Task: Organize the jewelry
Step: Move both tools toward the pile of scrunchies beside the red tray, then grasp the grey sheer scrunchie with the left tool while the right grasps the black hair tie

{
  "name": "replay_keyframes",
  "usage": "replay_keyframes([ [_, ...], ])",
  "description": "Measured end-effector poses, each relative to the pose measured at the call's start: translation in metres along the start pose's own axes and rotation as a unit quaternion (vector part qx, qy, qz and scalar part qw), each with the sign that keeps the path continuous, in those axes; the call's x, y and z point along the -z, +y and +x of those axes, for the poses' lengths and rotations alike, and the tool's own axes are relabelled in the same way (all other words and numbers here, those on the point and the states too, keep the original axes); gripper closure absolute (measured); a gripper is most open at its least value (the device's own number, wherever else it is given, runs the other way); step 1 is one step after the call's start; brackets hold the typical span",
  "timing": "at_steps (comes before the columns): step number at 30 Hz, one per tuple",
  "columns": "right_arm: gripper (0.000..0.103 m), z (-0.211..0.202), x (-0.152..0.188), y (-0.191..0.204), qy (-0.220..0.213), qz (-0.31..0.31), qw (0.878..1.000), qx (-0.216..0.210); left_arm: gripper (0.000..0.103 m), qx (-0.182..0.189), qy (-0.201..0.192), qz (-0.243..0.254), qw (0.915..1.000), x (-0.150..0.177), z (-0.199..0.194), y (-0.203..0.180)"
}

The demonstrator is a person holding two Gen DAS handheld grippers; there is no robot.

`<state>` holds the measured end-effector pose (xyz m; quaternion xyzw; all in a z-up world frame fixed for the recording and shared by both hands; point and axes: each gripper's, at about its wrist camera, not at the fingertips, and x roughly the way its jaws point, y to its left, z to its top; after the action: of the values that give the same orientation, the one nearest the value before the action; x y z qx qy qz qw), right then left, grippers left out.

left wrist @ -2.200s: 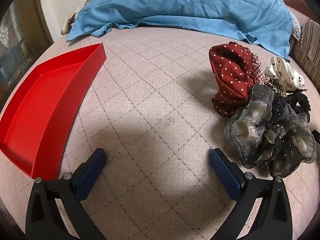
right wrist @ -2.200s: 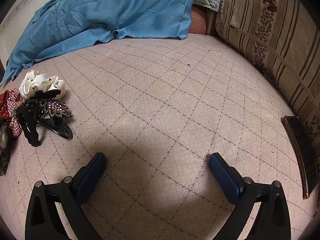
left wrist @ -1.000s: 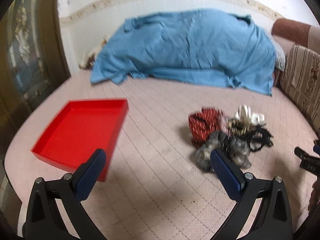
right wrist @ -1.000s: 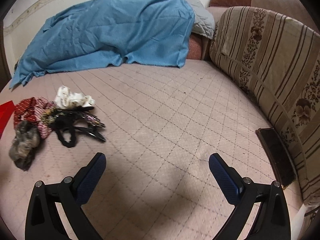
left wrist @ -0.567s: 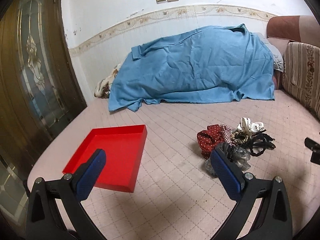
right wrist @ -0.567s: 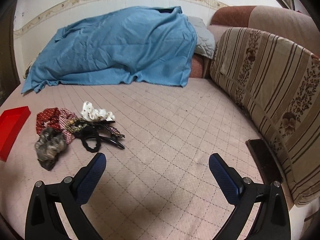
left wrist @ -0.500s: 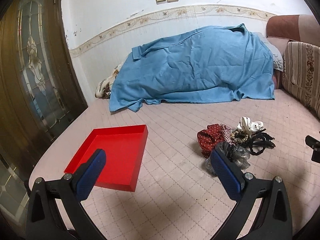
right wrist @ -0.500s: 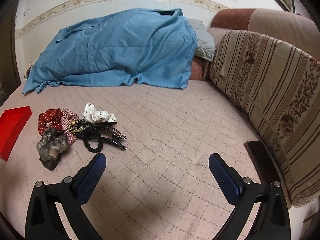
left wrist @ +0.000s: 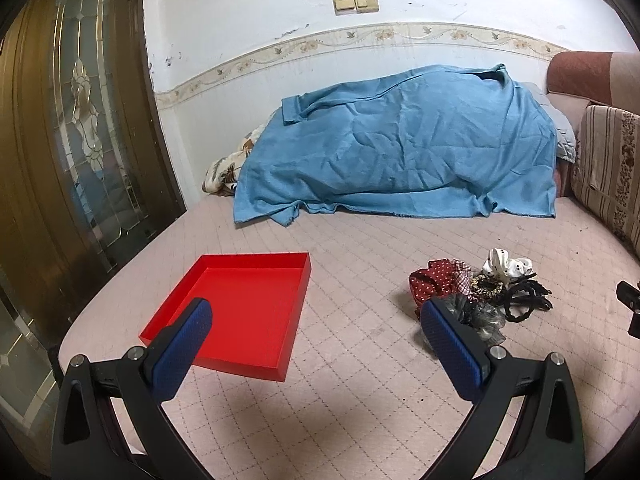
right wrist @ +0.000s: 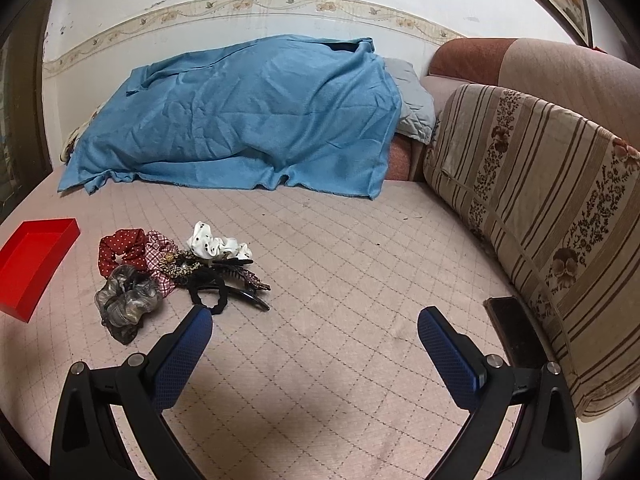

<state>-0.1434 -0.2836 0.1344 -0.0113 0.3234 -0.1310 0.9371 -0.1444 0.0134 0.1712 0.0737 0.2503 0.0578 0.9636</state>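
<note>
An empty red tray (left wrist: 248,312) lies on the pink quilted bed, left of centre in the left wrist view; it shows at the far left of the right wrist view (right wrist: 32,256). A pile of hair accessories (left wrist: 476,288) lies to its right: a red dotted scrunchie (right wrist: 120,252), a grey sheer scrunchie (right wrist: 124,300), a white dotted scrunchie (right wrist: 212,244) and black hair clips (right wrist: 228,288). My left gripper (left wrist: 316,320) is open and empty, held back above the bed. My right gripper (right wrist: 316,324) is open and empty, right of the pile.
A blue blanket (left wrist: 400,148) covers a heap at the back by the wall. A striped floral cushion (right wrist: 540,208) lines the right side, with a dark flat object (right wrist: 516,332) beside it. A wooden glass door (left wrist: 80,140) stands at the left.
Both grippers have pulled back and risen from close above the bed, so the tray and pile now look smaller and farther. Both stayed open and empty.
</note>
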Motion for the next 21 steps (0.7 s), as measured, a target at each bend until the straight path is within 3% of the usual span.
replay_keyframes([
  [3, 0.000, 0.004, 0.001, 0.001, 0.005, 0.002, 1.000, -0.007, 0.000, 0.005, 0.021, 0.001, 0.9998, 0.001, 0.015, 0.004],
  [10, 0.004, 0.028, 0.010, 0.003, 0.038, 0.021, 0.998, -0.055, 0.000, 0.061, 0.095, 0.005, 0.9936, 0.011, 0.065, 0.001],
  [15, 0.014, 0.054, 0.012, 0.012, 0.064, 0.027, 0.993, -0.097, 0.002, 0.119, 0.151, -0.002, 0.9814, 0.015, 0.103, -0.021],
  [21, 0.023, 0.090, 0.010, 0.022, 0.082, 0.029, 0.987, -0.133, 0.003, 0.179, 0.177, -0.009, 0.9678, 0.016, 0.136, -0.052],
])
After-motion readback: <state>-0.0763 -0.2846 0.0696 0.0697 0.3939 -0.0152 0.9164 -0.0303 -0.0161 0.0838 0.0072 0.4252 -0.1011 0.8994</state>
